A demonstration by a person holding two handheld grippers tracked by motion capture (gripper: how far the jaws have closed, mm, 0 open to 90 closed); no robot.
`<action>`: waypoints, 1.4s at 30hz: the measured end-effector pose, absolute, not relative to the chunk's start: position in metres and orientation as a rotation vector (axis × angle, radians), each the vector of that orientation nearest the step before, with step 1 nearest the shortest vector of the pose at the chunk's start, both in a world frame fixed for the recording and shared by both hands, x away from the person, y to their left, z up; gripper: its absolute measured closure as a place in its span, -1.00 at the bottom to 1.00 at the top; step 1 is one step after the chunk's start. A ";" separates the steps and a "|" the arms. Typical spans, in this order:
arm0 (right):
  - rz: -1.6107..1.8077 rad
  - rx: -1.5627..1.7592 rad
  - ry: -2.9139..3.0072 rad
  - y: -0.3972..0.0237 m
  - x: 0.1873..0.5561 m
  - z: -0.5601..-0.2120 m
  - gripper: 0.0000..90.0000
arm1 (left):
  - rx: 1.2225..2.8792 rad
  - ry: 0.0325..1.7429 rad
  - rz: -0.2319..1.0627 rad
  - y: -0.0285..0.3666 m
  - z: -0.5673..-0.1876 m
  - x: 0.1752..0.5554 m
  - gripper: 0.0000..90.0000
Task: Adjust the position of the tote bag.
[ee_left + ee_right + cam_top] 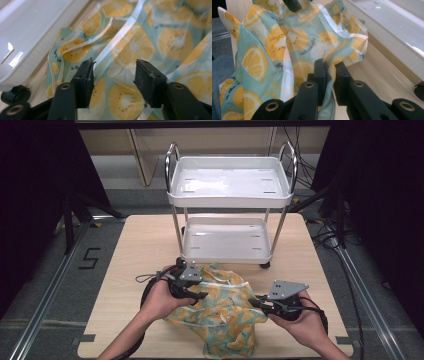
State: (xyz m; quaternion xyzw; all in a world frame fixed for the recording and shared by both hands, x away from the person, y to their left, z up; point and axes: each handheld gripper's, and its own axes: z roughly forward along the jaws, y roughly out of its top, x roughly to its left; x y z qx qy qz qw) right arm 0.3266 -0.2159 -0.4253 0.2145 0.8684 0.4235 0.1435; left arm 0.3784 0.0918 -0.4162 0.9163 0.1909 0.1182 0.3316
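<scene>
Step in hand looks like opening up or regripping the lemon-print plastic bag (225, 312), which lies crumpled on the wooden table (125, 270) in front of the white two-tier cart (230, 195).

Right gripper (329, 67): jaws nearly closed, pinching a fold of the bag's edge between them.

Left gripper (113, 72): jaws apart, nothing pinched; bag film lies just ahead of and under them, with a clear rim strip (120, 37) beyond the tips.

Next move, my guess: left jaws advance onto that rim strip and close, while the right holds tension.

Containers: both cart trays are empty. Bag contents: cannot tell, looks limp.
</scene>
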 end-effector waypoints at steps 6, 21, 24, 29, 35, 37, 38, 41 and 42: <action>1.242 0.671 2.486 -0.216 0.324 -0.418 0.44 | 2.402 0.541 0.294 0.089 -0.420 0.378 0.76; 1.329 0.595 2.390 -0.221 0.301 -0.393 0.20 | 2.372 0.586 0.376 0.098 -0.409 0.357 1.00; 1.369 0.538 2.412 -0.217 0.297 -0.391 0.20 | 2.358 0.586 0.398 0.101 -0.407 0.357 1.00; 1.347 0.522 2.425 -0.216 0.296 -0.391 0.18 | 2.356 0.468 0.484 0.100 -0.405 0.364 0.54; 1.315 0.543 2.482 -0.212 0.299 -0.400 0.14 | 2.383 0.459 0.484 0.092 -0.409 0.370 -0.06; 1.312 0.549 2.498 -0.211 0.299 -0.401 0.14 | 2.416 0.448 0.440 0.090 -0.413 0.376 -0.09; 1.291 0.559 2.516 -0.210 0.300 -0.404 0.13 | 2.429 0.440 0.392 0.088 -0.418 0.381 -0.09; 1.274 0.552 2.535 -0.209 0.302 -0.409 0.13 | 2.462 0.424 0.344 0.087 -0.422 0.387 -0.06; 1.276 0.552 2.548 -0.209 0.302 -0.410 0.13 | 2.476 0.408 0.313 0.084 -0.425 0.393 -0.04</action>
